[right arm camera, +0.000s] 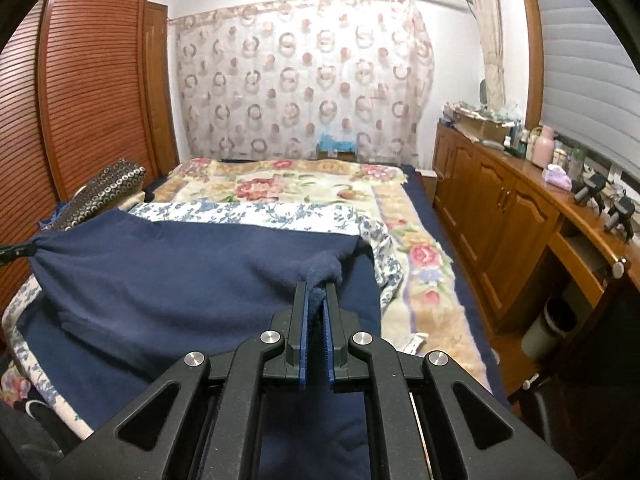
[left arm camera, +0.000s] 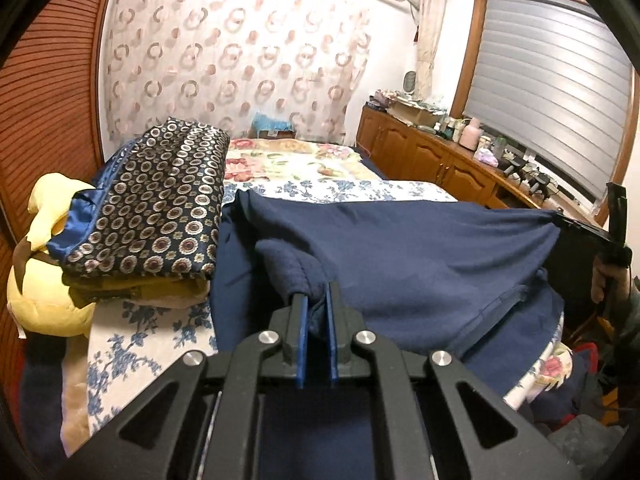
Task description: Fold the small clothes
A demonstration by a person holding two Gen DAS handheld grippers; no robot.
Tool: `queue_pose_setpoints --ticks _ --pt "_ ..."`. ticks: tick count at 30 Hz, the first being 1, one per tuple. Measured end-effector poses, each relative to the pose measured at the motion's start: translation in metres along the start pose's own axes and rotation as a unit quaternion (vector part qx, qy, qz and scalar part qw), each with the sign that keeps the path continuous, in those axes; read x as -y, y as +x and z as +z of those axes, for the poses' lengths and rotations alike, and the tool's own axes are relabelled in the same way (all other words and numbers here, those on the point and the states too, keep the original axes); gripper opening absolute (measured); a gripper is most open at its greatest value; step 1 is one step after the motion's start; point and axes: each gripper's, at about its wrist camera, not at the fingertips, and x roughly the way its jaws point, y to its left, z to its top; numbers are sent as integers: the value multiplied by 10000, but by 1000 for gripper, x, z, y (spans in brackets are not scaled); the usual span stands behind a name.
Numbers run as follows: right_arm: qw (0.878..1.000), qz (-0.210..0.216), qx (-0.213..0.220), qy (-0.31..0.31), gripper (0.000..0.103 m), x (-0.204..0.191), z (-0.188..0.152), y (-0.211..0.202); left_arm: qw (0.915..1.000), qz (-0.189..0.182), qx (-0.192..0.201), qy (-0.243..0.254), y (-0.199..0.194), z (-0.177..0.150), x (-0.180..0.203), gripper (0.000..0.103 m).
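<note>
Gripping the same navy fleece garment [left arm camera: 400, 256] from two sides, both claws were closed on its cloth. The left gripper [left arm camera: 316, 296] pinched a bunched fold of the fleece between its blue pads [left arm camera: 303, 332], and the right gripper [right arm camera: 316, 292] pinched another bunch of it in the same way. In the left wrist view the right gripper was also seen at the far right edge, where a hand [left arm camera: 604, 276] held it and the fleece was pulled into a point at its tip. Between the two grips the garment hung stretched above the bed [right arm camera: 424, 280], and its lower part lay on the blue-flowered sheet [left arm camera: 132, 344]. To the left of the garment, a folded dark quilt with round ornaments [left arm camera: 160, 196] lay on a yellow plush toy [left arm camera: 44, 280]. A wooden cabinet [right arm camera: 496, 208] stood along the right side of the bed, under a window blind [right arm camera: 592, 72].
</note>
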Motion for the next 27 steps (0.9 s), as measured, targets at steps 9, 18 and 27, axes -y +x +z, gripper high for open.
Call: queue_pose_setpoints --ticks 9,18,27 --pt "9999 37 -127 -10 4 -4 -19 -27 9999 27 -74 69 -27 -23 3 6" --pt "9979 65 -635 94 4 -2 -55 -20 9984 160 -546 48 -20 -53 8 7" --pt "9974 -293 -657 -98 21 -9 -59 -7 9955 445 -826 92 -13 -72 9 20"
